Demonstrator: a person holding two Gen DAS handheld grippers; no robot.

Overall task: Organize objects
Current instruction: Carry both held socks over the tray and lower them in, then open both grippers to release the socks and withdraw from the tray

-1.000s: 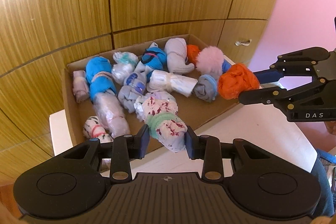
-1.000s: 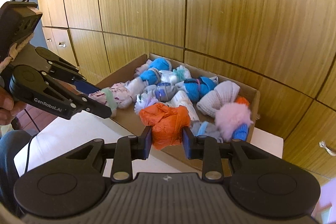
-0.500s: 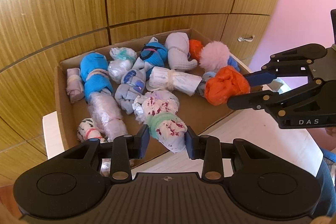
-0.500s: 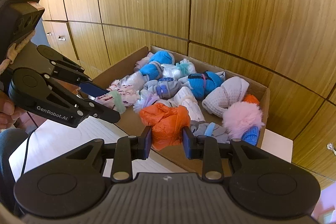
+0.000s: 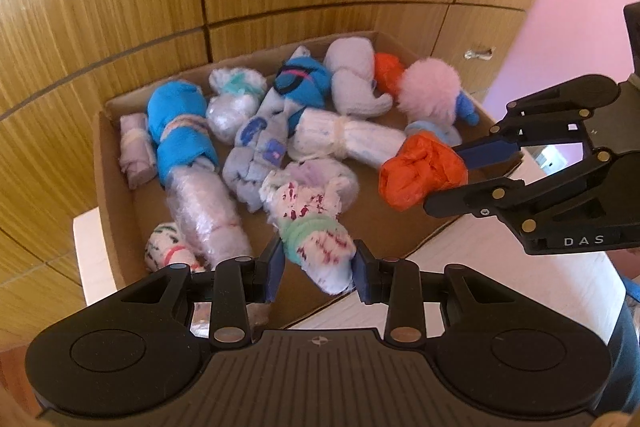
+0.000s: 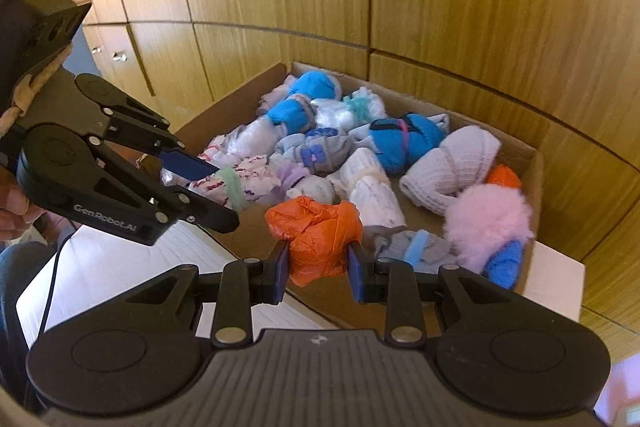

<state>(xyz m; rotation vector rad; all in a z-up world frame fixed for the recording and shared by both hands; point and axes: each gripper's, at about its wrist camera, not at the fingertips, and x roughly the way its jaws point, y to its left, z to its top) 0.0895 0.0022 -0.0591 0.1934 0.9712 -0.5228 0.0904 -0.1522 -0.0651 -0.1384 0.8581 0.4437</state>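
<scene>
2 bundles are being carried over the cardboard box (image 5: 106, 163): the speckled sock roll (image 5: 316, 247) is clamped by the left gripper (image 5: 318, 269), the orange bundle (image 6: 316, 239) by the right gripper (image 6: 318, 267). Release toward 12 o'clock is judged next.

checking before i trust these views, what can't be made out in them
- Left wrist view: the near end of the clear-wrapped roll and of the box is hidden behind the left tool.
- Right wrist view: the grey and blue bundle is motion-blurred and partly hidden behind the right tool.
- Both views: whether the orange bundle and the speckled sock roll touch the box floor.
</scene>
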